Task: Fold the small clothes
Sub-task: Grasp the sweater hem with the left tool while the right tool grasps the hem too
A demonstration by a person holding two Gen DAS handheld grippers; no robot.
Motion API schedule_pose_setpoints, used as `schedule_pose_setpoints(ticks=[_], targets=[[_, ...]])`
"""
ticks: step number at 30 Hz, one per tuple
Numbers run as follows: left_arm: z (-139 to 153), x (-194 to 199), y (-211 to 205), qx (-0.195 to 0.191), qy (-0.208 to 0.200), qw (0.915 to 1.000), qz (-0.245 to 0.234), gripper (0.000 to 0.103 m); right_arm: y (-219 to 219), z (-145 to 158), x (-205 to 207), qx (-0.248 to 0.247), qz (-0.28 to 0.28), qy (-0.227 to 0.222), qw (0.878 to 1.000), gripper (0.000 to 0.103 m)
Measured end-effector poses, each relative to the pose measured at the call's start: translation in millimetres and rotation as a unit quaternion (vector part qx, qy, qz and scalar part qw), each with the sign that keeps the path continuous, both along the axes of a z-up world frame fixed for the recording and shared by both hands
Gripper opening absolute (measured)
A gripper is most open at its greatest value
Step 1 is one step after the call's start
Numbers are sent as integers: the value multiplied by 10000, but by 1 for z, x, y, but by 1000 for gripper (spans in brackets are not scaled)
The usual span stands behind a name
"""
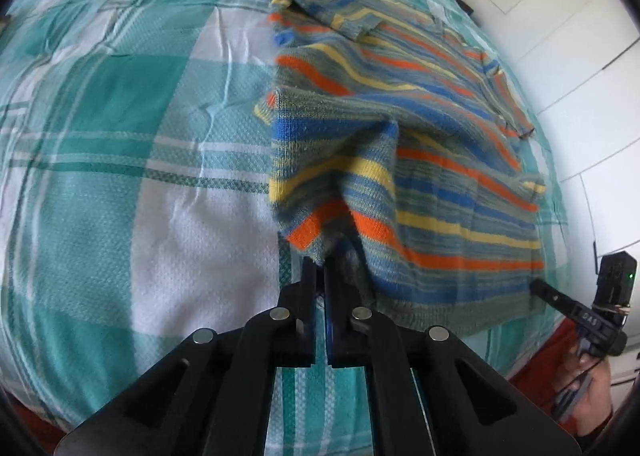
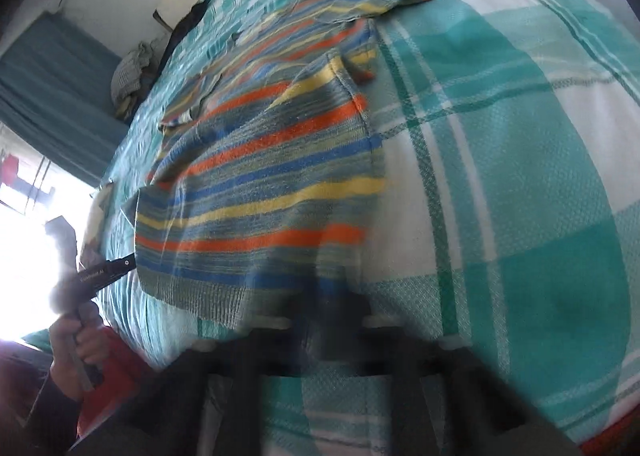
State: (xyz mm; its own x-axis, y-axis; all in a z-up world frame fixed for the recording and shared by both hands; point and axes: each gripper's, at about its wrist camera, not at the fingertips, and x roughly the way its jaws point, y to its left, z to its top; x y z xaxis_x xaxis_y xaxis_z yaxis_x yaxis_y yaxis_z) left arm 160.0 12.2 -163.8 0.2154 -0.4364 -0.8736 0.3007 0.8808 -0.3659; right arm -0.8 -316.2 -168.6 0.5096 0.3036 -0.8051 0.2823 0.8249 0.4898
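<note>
Striped sweater (image 1: pixel 400 160) was laid flat near the bed's (image 1: pixel 120 176) near edge | left gripper (image 1: pixel 318 260) was clamped on one hem corner | right gripper (image 2: pixel 340 308) was pinched shut on the other, blurred | corners likely held for folding away.

We see a small knitted sweater (image 1: pixel 420 176), grey with orange, yellow and blue stripes, spread across the bed, rumpled, its near hem corners bunched and lifted.
</note>
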Motion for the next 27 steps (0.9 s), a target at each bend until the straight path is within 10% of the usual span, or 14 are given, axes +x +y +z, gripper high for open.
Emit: schedule_pose_setpoints(ticks=[6, 12, 16, 18, 19, 21, 22, 27], targets=[[50, -39, 43, 208, -51, 9978, -624, 1, -22, 52, -44, 360, 43, 109, 9993, 7], [8, -50, 43, 710, 205, 9939, -822, 5, -13, 33, -38, -109, 276, 501, 9983, 10], [9, -50, 63, 189, 243, 9989, -339, 57, -14, 8, -32, 145, 187, 714, 9972, 61], [10, -53, 65, 103, 135, 9996, -233, 66, -23, 7, -40, 689, 1, 492, 9964, 72], [6, -54, 60, 93, 217, 9993, -297, 64, -25, 4, -41, 783, -49, 483, 9957, 72], [-7, -57, 44, 99, 440, 9975, -537, 19, -29, -4, -40, 967, -47, 525, 9939, 52], [-12, -59, 36, 211, 493, 9965, -636, 5, -31, -11, -38, 1080, -29, 566, 9925, 4], [18, -65, 59, 296, 239, 9988, -307, 3, -40, 11, -46, 458, -134, 809, 9956, 6]])
